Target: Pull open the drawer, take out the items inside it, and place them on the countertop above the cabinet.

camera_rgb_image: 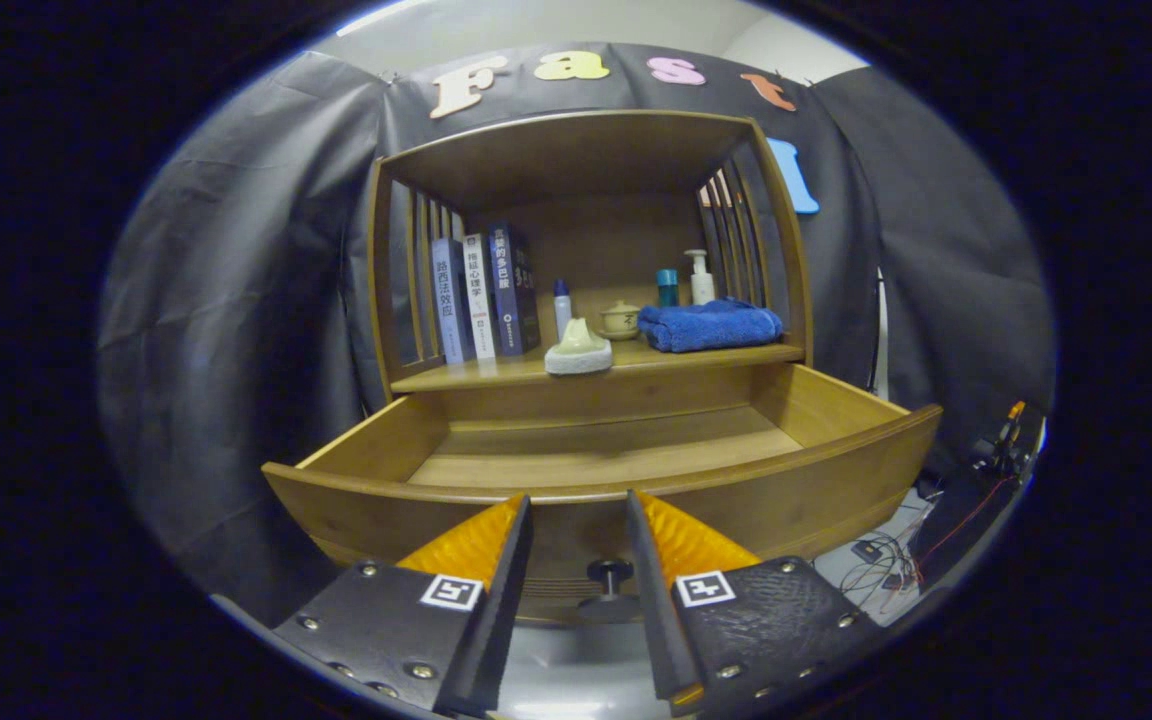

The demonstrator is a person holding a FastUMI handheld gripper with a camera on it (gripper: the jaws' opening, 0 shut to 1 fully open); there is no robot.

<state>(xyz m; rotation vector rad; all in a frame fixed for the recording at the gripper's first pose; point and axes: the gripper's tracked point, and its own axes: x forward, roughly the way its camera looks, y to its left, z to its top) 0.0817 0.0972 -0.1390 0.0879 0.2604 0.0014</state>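
The drawer [636,480] is standing pulled out from the cabinet [586,250], its front panel curving across just ahead of the gripper [579,515]. The gripper's fingers are sitting apart, gripping nothing, with the drawer's dark knob [610,573] showing in the gap between them, lower on the front panel. What I can see of the drawer's wooden floor is lying bare; the part nearest the front is hiding behind the panel, so I cannot tell what is there. Above the drawer, the countertop [696,355] is carrying a row of things: three books [484,295] standing upright at the left, a small bottle [562,305] beside them, a pale sponge [578,352] lying at the front edge, a little lidded pot [620,318] just behind it, and a folded blue towel [708,325] resting to the right. Behind the towel, a teal cup [668,286] and a white pump bottle [701,277] are standing side by side.
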